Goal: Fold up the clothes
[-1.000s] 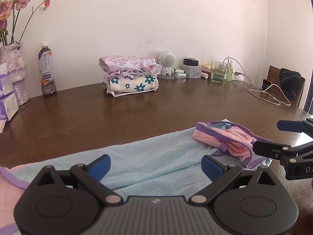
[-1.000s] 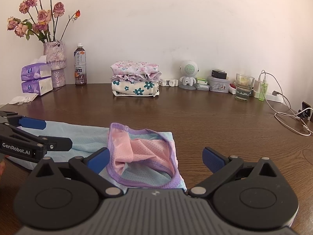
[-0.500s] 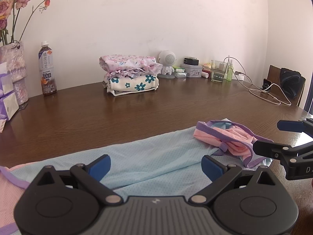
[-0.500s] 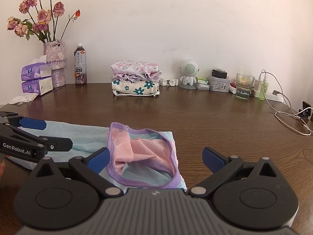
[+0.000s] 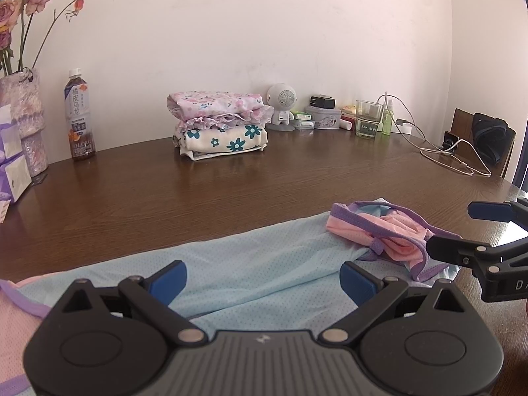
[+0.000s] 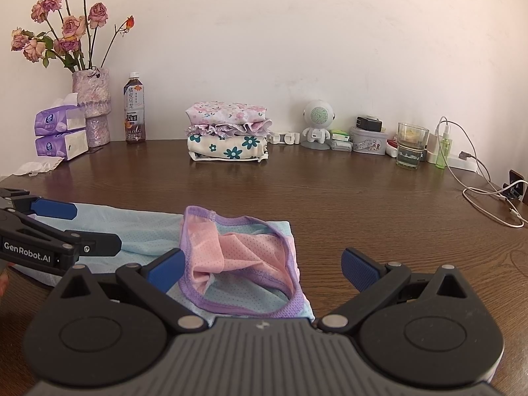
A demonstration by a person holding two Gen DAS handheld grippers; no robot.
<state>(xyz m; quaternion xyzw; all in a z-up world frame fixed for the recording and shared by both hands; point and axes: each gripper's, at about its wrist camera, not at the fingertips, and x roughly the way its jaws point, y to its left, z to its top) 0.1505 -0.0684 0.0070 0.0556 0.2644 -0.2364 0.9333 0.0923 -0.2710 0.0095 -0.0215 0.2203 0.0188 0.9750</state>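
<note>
My left gripper (image 5: 262, 274) hovers with jaws wide and empty over the pale blue garment (image 5: 257, 264), which lies spread along the near edge of the dark wooden table (image 5: 264, 178). My right gripper (image 6: 262, 264) hangs alongside, its jaws also wide and holding nothing, over the garment's right end, where the purple-trimmed opening (image 6: 241, 257) shows a crumpled pink lining (image 6: 237, 250). In the left wrist view, pink fabric with purple trim (image 5: 16, 313) marks the garment's left end, at the near left corner of the frame. Each gripper shows at the edge of the other's view, the two flanking the garment, with the blue pads on both well apart.

At the far side, against the white wall, a stack of folded clothes (image 6: 227, 132) sits square on the table, floral prints in pink and teal. Left of the stack stand a tea bottle (image 6: 134, 109), a vase (image 6: 94, 105) of dried roses (image 6: 62, 29) and two tissue packs (image 6: 61, 135), with a crumpled tissue (image 6: 36, 168) lying nearer. Right of the stack are a small white robot figure (image 6: 317, 123), a tin (image 6: 368, 140), a glass (image 6: 411, 145), a green spray bottle (image 6: 444, 148) and white cables (image 6: 488, 194) trailing toward the right edge.
</note>
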